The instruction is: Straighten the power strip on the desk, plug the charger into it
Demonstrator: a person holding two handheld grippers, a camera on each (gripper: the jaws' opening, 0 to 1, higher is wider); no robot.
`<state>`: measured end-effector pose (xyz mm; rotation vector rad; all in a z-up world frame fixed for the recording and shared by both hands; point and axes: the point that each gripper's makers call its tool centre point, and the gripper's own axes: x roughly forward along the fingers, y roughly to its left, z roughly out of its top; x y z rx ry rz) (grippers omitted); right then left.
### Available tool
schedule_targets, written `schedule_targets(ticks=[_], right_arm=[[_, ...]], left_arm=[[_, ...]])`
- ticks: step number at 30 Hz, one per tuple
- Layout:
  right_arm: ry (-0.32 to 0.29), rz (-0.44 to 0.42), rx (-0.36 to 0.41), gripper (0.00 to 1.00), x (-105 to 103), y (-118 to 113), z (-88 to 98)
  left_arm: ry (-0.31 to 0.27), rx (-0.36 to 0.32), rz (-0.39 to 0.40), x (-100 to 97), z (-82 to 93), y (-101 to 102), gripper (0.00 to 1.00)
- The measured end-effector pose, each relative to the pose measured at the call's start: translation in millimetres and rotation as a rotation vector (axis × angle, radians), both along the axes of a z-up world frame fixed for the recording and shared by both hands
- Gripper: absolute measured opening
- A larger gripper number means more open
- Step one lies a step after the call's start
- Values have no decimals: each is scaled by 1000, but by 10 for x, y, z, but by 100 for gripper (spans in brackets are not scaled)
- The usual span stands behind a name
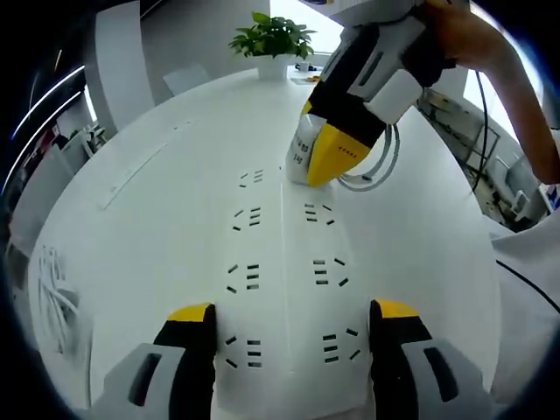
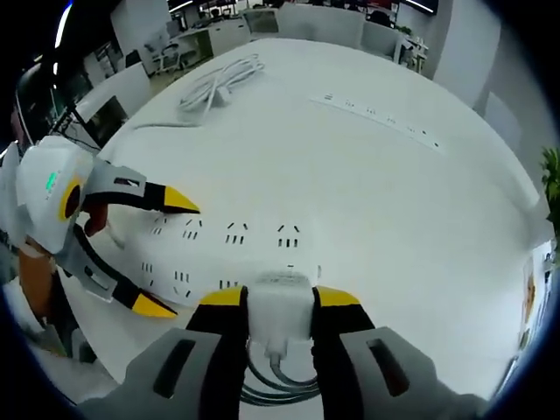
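Right tongs (image 2: 278, 297) clamped on charger (image 2: 280, 308) over power strip (image 1: 284, 289); left tongs (image 1: 290, 319) apart, straddling strip (steadying). Align prongs squarely, press straight.

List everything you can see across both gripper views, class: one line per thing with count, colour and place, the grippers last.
power strip: one, white, flat on the desk under both grippers
charger: one, white, clamped in the right gripper above the strip's end
charger cable: one, grey-white, looped beside the charger
desk: one, white
second power strip: one, white, long, further along the desk
coiled cable: one, white, far side of the desk
potted plant: one, green, far desk edge
left gripper: yellow-tipped, open, straddling the strip
right gripper: yellow-tipped, shut on the charger
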<state>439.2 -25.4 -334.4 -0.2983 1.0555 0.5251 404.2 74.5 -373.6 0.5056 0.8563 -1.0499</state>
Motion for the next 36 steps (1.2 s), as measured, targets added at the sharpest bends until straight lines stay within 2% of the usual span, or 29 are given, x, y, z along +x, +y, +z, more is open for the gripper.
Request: schedule_targets(ticks=[9,23,25,27,29,31,33,36], right_arm=[[5,-5,20,27,15,11,-34],[-10,-2,17,28,43,21,-26],[-5,21,46,28,44,30,-14],[3,23,109,29,41,53,7],[-17,44,178,34,38,92,78],[-64,103,227,41,-26,172,229],[-125,187,226,43,-84,196,406],[-168,262,220,45,-105,211,562]], left_arm=[[-2,-6,-1,56,-14,11,72],[-3,-10,3,43,-12,11,72],[-3,-12,4,75,-20,18,72],[-5,-15,5,54,-15,14,72],[-5,-17,4,63,-17,16,72],[-5,-17,4,82,-21,20,72],[-5,-16,2,74,-20,18,72],[-4,-16,-3,85,-23,17,72]])
